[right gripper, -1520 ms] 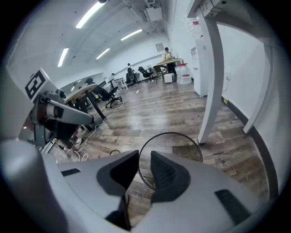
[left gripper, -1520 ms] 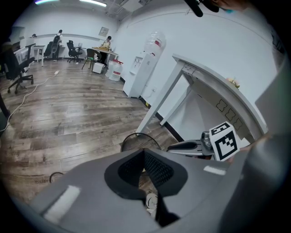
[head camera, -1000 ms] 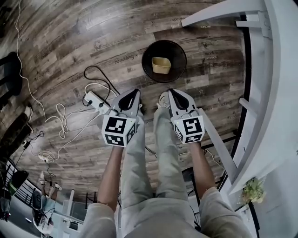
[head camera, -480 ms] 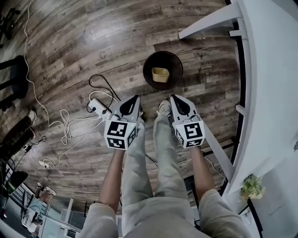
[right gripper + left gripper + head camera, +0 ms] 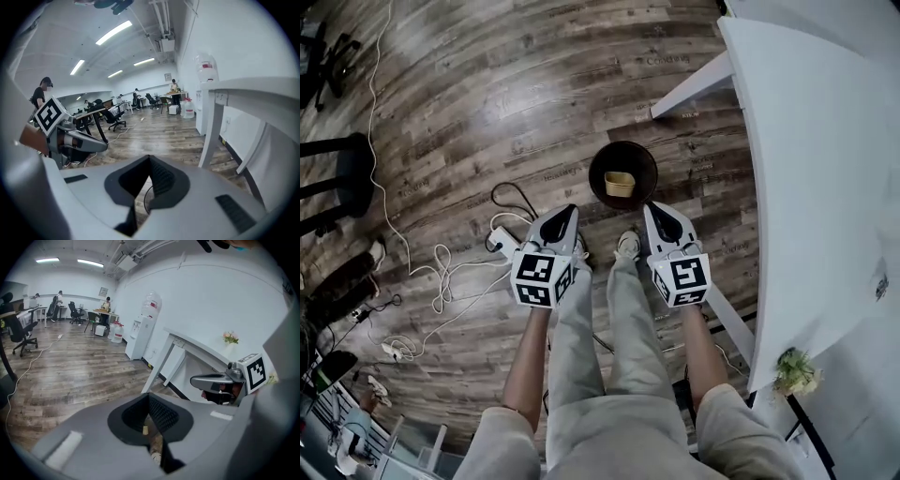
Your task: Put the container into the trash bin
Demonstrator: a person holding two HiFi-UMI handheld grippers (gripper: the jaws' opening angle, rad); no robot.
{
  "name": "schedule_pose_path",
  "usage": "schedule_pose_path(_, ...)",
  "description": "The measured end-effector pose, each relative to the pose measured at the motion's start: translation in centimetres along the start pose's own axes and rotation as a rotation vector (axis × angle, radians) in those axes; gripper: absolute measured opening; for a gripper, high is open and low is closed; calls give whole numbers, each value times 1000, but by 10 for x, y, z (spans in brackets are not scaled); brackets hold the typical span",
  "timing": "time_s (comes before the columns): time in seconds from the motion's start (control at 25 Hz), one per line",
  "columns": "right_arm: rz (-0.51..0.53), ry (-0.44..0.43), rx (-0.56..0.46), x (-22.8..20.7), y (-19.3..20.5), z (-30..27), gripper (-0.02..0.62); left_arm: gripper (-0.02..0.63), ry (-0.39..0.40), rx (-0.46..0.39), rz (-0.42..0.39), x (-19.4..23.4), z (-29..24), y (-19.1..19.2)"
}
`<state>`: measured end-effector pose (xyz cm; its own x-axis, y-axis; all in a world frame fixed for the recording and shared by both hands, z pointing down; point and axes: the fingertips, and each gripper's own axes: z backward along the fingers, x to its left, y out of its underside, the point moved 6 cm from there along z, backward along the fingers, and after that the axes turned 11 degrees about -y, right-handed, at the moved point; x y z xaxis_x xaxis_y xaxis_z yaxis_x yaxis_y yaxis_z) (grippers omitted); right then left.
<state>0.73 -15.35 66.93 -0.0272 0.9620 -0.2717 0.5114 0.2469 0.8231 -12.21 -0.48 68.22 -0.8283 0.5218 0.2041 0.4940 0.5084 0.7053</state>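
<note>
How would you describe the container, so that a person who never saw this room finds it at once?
Start from the big white table at the right; near its leg, on the wooden floor, stands a round dark bin. The container lies inside it: a small, pale yellow, rectangular tub. Nothing else nearby is yellow; the power strip to its left is white.
</note>
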Motion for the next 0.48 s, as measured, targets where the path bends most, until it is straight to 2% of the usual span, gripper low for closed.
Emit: schedule_pose_path(0.48, 43, 69, -77, 15, -127, 52, 14, 11, 4, -111, -1, -5, 73, -122)
